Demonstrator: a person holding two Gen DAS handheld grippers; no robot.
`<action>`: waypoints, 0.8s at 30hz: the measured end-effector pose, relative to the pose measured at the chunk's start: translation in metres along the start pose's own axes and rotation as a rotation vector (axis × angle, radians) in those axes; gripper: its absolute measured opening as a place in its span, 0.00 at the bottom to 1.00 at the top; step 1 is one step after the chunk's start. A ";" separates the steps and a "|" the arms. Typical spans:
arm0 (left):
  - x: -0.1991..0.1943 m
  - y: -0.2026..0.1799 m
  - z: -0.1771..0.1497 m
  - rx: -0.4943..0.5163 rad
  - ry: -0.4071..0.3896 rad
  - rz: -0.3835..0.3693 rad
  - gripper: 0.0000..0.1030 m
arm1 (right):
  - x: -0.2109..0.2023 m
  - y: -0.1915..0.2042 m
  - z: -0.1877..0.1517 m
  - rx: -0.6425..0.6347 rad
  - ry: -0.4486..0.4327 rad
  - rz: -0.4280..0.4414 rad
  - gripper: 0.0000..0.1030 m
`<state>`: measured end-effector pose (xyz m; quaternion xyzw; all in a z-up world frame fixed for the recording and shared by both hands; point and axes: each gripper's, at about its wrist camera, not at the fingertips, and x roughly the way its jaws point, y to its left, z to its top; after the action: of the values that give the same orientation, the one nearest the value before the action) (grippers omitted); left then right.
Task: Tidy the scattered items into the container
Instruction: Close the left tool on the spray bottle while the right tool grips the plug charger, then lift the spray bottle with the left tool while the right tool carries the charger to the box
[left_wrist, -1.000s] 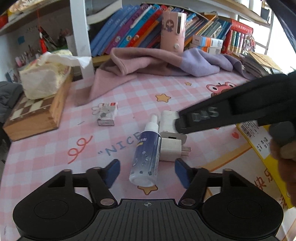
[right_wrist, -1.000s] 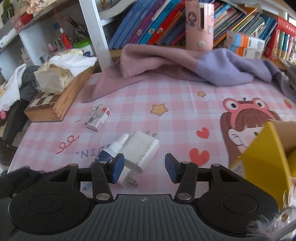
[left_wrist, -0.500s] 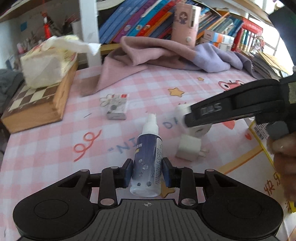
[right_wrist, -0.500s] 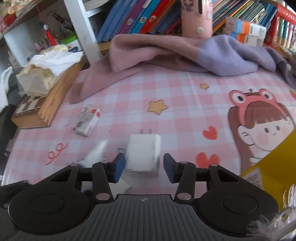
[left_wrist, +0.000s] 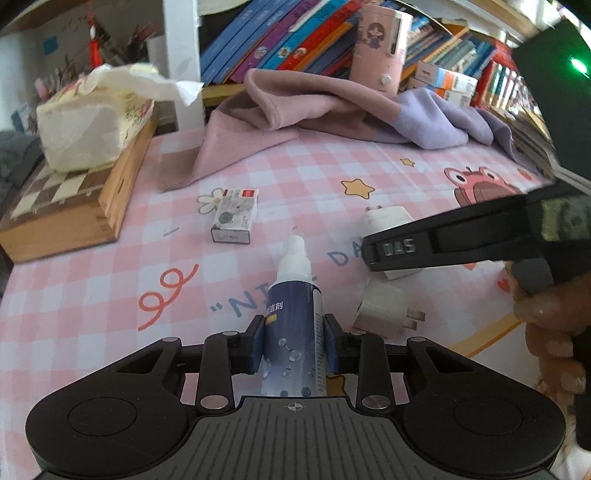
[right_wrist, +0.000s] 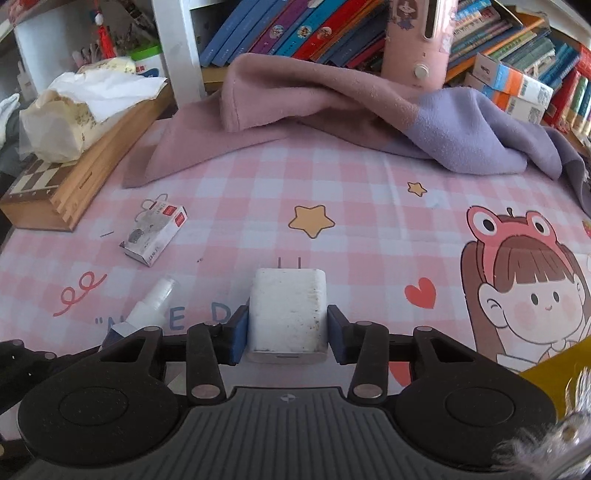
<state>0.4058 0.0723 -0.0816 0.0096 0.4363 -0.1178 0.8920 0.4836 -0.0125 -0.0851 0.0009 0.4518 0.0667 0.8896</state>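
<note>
My left gripper (left_wrist: 293, 345) is shut on a blue and white spray bottle (left_wrist: 293, 332) lying on the pink checked tablecloth; its nozzle also shows in the right wrist view (right_wrist: 153, 299). My right gripper (right_wrist: 286, 332) is shut on a white charger plug (right_wrist: 287, 312), prongs pointing away; it shows in the left wrist view as a black arm (left_wrist: 461, 236) over that plug (left_wrist: 388, 221). A second white plug (left_wrist: 384, 308) lies right of the bottle. A small grey and red box (left_wrist: 234, 216) lies further out. The yellow container's corner (right_wrist: 554, 363) sits at the right.
A wooden chessboard box (left_wrist: 70, 210) with a tissue pack (left_wrist: 85, 125) stands at the left. A pink and purple cloth (left_wrist: 332, 110) lies along the back before a bookshelf with a pink cylinder (left_wrist: 380, 48).
Both grippers have closed, the left on the spray bottle and the right on the white plug. Both views have moved closer over the table.
</note>
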 end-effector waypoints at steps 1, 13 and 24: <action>-0.002 0.003 0.001 -0.027 0.005 -0.016 0.30 | -0.005 -0.001 0.000 0.003 -0.013 0.004 0.40; -0.059 0.013 -0.012 -0.202 -0.055 -0.087 0.30 | -0.079 -0.008 -0.018 0.001 -0.062 0.144 0.40; -0.123 0.012 -0.043 -0.349 -0.107 -0.190 0.30 | -0.143 -0.006 -0.064 -0.101 -0.090 0.191 0.40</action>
<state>0.3022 0.1139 -0.0135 -0.1926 0.4010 -0.1244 0.8869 0.3491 -0.0396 -0.0086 0.0023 0.4051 0.1739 0.8976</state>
